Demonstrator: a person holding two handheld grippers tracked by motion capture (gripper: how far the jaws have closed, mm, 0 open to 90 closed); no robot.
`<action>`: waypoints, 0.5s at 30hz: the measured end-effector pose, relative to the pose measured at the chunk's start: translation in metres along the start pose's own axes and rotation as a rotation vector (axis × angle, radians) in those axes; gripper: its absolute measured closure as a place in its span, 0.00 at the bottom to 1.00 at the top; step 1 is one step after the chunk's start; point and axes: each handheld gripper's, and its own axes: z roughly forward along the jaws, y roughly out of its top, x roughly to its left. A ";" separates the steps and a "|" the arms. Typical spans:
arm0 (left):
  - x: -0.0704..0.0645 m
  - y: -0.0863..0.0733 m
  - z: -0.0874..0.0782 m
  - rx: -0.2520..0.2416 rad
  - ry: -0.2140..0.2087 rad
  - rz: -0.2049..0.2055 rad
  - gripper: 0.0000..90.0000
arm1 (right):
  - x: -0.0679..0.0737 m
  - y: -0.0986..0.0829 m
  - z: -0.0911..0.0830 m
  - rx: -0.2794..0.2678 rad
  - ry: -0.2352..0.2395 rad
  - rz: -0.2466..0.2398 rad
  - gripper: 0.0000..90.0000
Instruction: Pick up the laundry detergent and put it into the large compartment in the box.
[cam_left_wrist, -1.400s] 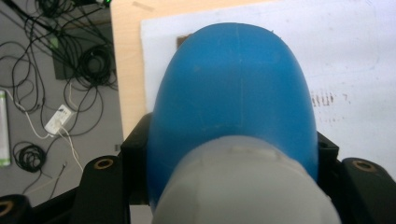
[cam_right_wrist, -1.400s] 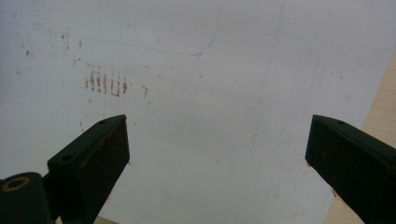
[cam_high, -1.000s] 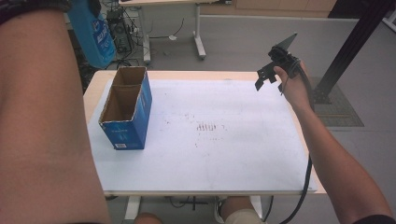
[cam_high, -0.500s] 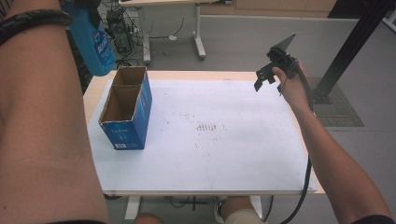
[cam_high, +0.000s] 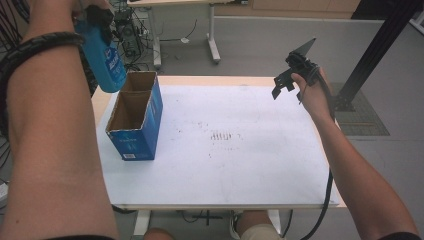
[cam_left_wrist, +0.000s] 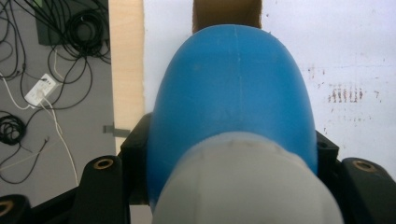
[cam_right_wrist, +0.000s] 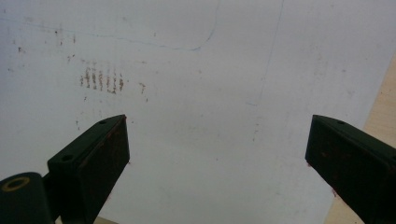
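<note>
My left gripper (cam_high: 97, 20) is raised high at the far left, shut on a blue bottle (cam_high: 105, 60) that hangs bottom down over the table's left edge, just left of an open blue cardboard box (cam_high: 136, 117). In the left gripper view the blue bottle (cam_left_wrist: 231, 107) with its grey cap (cam_left_wrist: 243, 186) sits between the jaws, with the box's brown inside (cam_left_wrist: 226, 14) beyond it. My right gripper (cam_high: 287, 82) hovers open above the table's far right corner. Its two black jaws stand wide apart over the white tabletop (cam_right_wrist: 210, 116) with nothing between them.
The white table (cam_high: 240, 165) has a patch of small brown marks (cam_high: 222, 136) near its middle. Its wooden rim (cam_left_wrist: 125, 70) shows at the left, with cables (cam_left_wrist: 46, 93) on the floor beyond. Another table's legs (cam_high: 212, 42) and a black post (cam_high: 375, 55) stand farther off.
My left gripper has carried the blue bottle rightward and nearer to the box's far end. The right gripper has stayed where it was, open.
</note>
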 end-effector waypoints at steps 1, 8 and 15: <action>0.000 0.000 0.003 0.003 -0.002 -0.002 0.42 | 0.000 0.000 0.000 0.000 0.000 0.000 0.07; 0.001 0.002 0.023 0.021 -0.010 -0.006 0.42 | 0.002 0.001 0.002 0.003 0.000 -0.004 0.07; 0.001 0.004 0.043 0.045 -0.014 -0.002 0.42 | 0.004 0.001 0.003 0.002 -0.001 -0.008 0.07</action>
